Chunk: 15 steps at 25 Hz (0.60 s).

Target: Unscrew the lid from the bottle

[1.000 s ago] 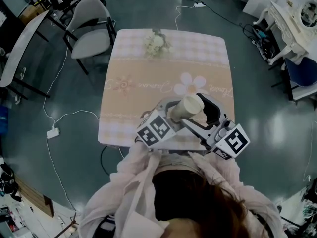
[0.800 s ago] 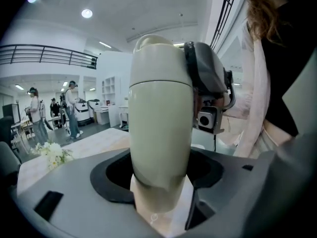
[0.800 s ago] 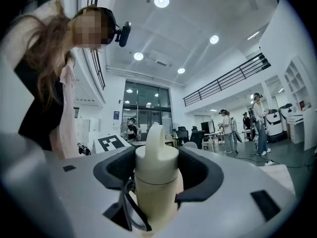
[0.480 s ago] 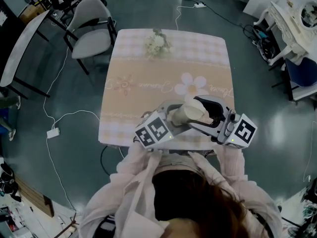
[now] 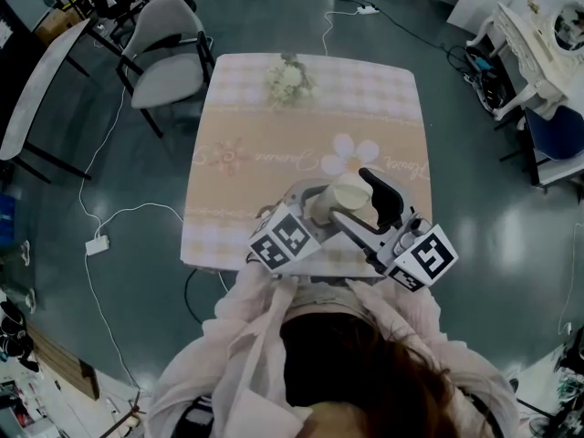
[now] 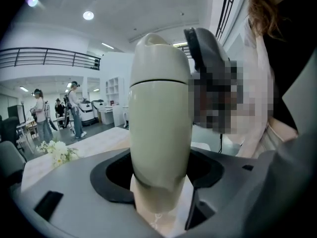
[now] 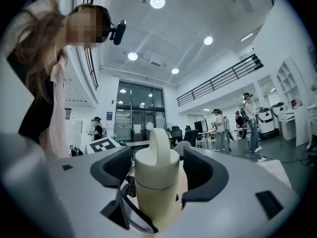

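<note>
My left gripper (image 6: 161, 171) was clamped on the bottle (image 6: 159, 128), lifted off the surface (image 5: 274, 135). My right gripper (image 7: 161, 171) had just been opening its jaws. They stood wide with the lid (image 7: 157, 162) between them, pads clear. The lid sat on the bottle, so I judged the unscrewing unfinished.

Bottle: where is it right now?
Head view, lower centre: the bottle is clamped in the left gripper over the table's near edge, its lid between the right gripper's jaws, which have just been opening.
</note>
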Each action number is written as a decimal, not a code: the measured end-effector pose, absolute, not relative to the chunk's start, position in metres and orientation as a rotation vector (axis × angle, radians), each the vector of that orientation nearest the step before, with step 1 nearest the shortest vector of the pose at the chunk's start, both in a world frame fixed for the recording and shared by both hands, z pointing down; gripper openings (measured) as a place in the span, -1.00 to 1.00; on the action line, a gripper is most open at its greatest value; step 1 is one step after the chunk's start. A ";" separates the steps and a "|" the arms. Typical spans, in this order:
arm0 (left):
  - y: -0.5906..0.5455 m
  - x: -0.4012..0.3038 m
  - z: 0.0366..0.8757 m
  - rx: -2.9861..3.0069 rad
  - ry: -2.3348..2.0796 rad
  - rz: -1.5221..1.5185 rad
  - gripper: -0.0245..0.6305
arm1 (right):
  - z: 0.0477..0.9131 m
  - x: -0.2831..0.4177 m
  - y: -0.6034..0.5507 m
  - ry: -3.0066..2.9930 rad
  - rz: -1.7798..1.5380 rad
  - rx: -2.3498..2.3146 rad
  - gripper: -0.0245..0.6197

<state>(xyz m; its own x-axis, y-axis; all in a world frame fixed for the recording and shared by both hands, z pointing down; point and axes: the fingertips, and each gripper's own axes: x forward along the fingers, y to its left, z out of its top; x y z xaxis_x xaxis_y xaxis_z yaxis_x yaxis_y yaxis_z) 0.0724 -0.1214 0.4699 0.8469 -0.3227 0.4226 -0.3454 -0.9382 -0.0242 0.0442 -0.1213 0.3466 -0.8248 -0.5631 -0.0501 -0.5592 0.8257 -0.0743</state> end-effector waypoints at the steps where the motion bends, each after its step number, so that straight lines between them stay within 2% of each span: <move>1: -0.122 0.073 0.469 2.970 -0.544 0.669 0.03 | 0.347 0.044 -0.122 2.935 -0.075 -0.942 0.11; 3: -0.122 0.072 0.470 2.973 -0.552 0.672 0.03 | 0.348 0.045 -0.123 2.930 -0.049 -0.984 0.01; 7: -0.120 0.073 0.471 2.978 -0.517 0.645 0.03 | 0.348 0.042 -0.119 2.961 -0.022 -0.906 0.00; 15: -0.097 0.084 0.463 3.045 -0.306 0.581 0.03 | 0.343 0.046 -0.094 3.054 0.043 -0.337 -0.01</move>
<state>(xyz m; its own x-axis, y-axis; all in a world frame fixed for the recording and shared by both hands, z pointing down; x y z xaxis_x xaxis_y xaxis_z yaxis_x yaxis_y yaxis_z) 0.0842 -0.0970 0.4632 0.9111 -0.1873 0.3672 -0.1973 -0.9803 -0.0104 0.0461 -0.0941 0.3431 -0.9736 -0.2165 -0.0718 -0.2184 0.9756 0.0200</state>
